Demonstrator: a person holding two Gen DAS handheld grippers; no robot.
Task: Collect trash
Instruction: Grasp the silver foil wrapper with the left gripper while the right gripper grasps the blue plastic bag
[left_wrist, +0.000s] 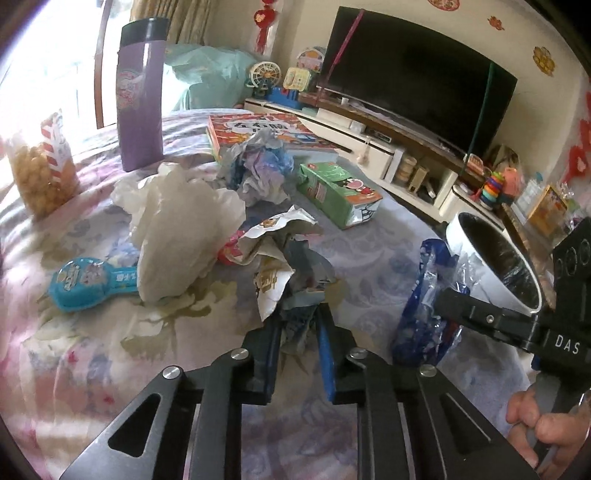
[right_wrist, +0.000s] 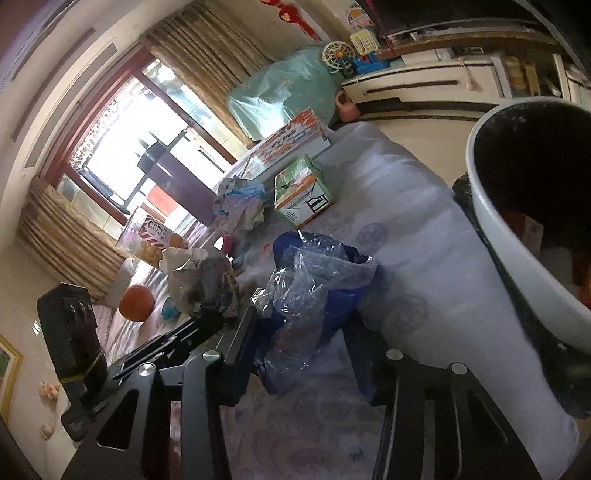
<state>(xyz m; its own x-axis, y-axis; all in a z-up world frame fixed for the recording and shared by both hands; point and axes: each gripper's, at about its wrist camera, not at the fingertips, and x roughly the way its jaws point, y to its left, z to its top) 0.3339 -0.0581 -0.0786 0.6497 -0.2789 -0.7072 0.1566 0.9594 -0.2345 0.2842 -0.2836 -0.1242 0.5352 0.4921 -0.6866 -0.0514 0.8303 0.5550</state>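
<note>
A crumpled white and grey wrapper (left_wrist: 280, 258) lies on the flowered cloth, and my left gripper (left_wrist: 301, 319) is shut on its near end. To its right, my right gripper (right_wrist: 301, 332) is shut on a blue and clear plastic bag (right_wrist: 314, 291). The left wrist view shows that bag (left_wrist: 424, 306) with one of the right gripper's fingers (left_wrist: 476, 308) against it. A white bin with a black liner (right_wrist: 491, 229) stands just right of the bag, with some trash inside. More trash lies further back: a white crumpled bag (left_wrist: 177, 229) and a ball of crumpled paper (left_wrist: 258, 166).
On the cloth also stand a purple bottle (left_wrist: 142, 96), a green carton (left_wrist: 340, 192), a picture book (left_wrist: 258, 129), a snack bag (left_wrist: 40, 173) and a blue toy pack (left_wrist: 85, 280). A hand (left_wrist: 535, 424) holds the right gripper. A TV (left_wrist: 417, 74) sits on a low cabinet behind.
</note>
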